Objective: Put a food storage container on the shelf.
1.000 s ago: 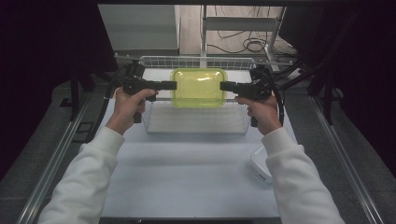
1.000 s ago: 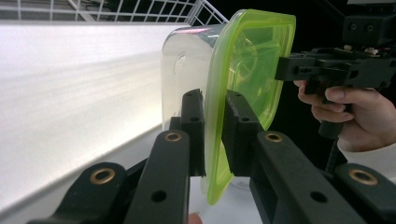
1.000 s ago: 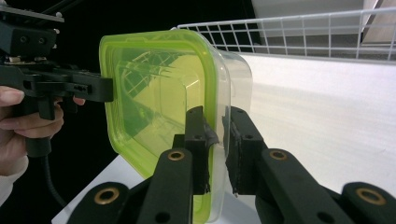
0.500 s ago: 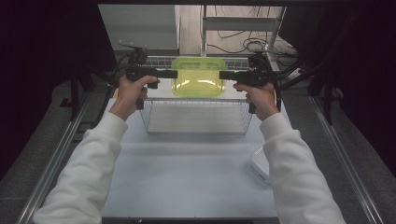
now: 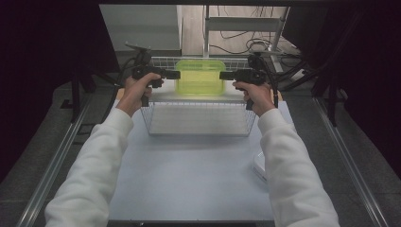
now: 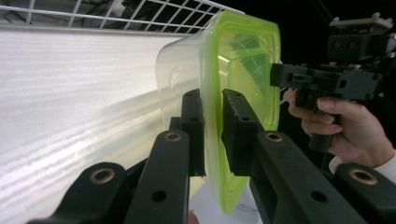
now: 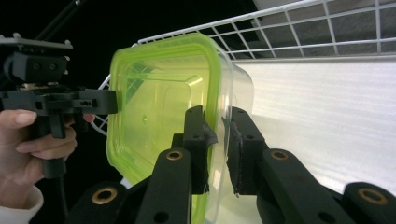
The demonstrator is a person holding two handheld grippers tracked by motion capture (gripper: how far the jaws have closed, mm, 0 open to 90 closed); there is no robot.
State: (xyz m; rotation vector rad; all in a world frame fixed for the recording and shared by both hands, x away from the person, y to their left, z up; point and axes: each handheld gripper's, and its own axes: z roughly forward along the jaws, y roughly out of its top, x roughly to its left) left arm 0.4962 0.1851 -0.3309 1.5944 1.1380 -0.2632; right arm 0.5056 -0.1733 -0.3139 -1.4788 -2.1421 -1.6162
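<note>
On my table (image 5: 189, 179) stands a white wire basket (image 5: 198, 124); nothing lies on its floor. Above its far edge I hold a clear container with a yellow-green lid (image 5: 200, 75). My left gripper (image 6: 212, 133) and right gripper (image 7: 217, 144) each clamp its rim. Inside looks empty; no lettering readable.

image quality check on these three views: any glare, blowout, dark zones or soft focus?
High view: dark surround, lit table, the yellow-green lidded container reads clearly. Left gripper view: the white surface is blown out and streaky, near jaws soft. Right gripper view: the same white glare at right, black background at left, lid sharp.
</note>
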